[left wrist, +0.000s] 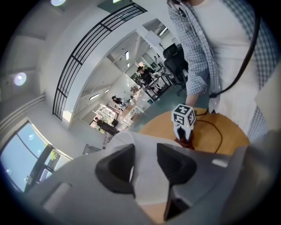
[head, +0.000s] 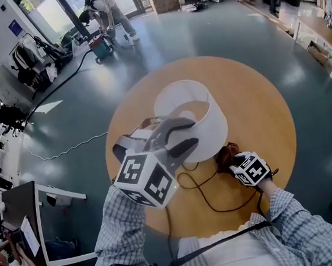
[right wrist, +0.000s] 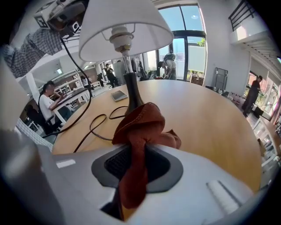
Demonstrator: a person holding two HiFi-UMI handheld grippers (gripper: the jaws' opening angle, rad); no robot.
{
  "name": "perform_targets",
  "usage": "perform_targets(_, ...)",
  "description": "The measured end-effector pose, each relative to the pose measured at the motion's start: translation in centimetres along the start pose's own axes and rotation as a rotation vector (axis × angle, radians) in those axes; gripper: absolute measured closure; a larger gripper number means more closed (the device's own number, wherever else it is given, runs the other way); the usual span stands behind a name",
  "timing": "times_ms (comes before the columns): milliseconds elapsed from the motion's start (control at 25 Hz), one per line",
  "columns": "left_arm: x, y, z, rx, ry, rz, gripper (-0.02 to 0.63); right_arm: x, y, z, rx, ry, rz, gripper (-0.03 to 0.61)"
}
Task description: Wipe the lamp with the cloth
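A lamp with a white shade (head: 197, 117) stands in the middle of a round wooden table (head: 266, 124). My left gripper (head: 181, 136) reaches over the shade's near rim. In the left gripper view its jaws (left wrist: 145, 165) stand apart with the white shade (left wrist: 145, 145) in the gap between them. My right gripper (head: 229, 161) is low beside the lamp's foot, shut on a rust-brown cloth (head: 226, 151). In the right gripper view the cloth (right wrist: 142, 127) bunches out of the shut jaws (right wrist: 136, 162), just before the dark lamp stem (right wrist: 131, 90) under the shade (right wrist: 123, 22).
The lamp's black cord (head: 203, 197) loops over the near part of the table. A small flat device (right wrist: 118, 95) lies on the table beyond the lamp. A desk with a monitor (head: 20, 211) stands at the left, and a person (head: 104, 11) works on the floor far off.
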State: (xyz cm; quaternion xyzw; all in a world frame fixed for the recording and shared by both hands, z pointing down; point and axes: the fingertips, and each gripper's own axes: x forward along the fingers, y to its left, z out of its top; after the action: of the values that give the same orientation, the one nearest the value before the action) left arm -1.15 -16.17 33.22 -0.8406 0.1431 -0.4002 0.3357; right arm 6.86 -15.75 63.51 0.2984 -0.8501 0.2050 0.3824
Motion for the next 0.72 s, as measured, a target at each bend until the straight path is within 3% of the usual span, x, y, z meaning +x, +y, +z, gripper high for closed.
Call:
perform_targets(440,-0.05,0.02,0.77,0.005,-0.059,0.081,0.437,0.72,0.41,0.15,-0.01,-0.008,0.023,0.445)
perform_targets(720,-0.19,-0.6,0.85,-0.014,-0.075,0.075,0.393,0.4,0.65,0.12,-0.005,-0.02,0.033,0.407)
